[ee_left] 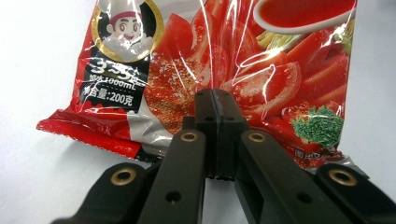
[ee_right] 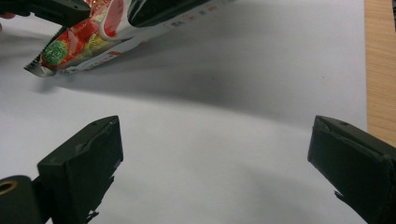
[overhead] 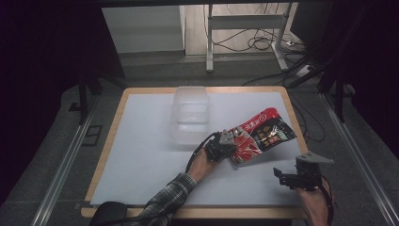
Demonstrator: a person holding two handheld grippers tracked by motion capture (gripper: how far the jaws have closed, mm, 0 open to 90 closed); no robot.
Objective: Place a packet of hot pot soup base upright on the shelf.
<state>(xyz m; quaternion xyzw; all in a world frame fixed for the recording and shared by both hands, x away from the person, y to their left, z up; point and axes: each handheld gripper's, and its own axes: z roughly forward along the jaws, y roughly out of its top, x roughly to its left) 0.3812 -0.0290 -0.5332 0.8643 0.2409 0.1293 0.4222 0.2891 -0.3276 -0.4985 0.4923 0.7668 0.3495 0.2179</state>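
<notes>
High view: white mat [overhead: 141,155] on a wood-edged table [overhead: 110,141]; clear plastic box [overhead: 190,115] toward twelve o'clock of centre. Red sauce packet [overhead: 261,134] at about two o'clock of centre, its near corner pinched by the left gripper [overhead: 228,143], far end angled off toward two o'clock. Right gripper [overhead: 287,176] at four o'clock, near the table's edge, well apart from the packet.

Left gripper view: jaws pressed together at centre, clamped on the packet's [ee_left: 224,60] lower edge; cartoon chef badge at eleven o'clock, tomato slices across the middle, green herb sprig at four o'clock.

Right gripper view: jaws spread wide, one at eight o'clock, one at four o'clock, bare white mat [ee_right: 210,154] between them. Packet [ee_right: 93,42] up at eleven o'clock, tilted, lifted off the mat with its shadow beneath, left gripper's black jaw over it.
</notes>
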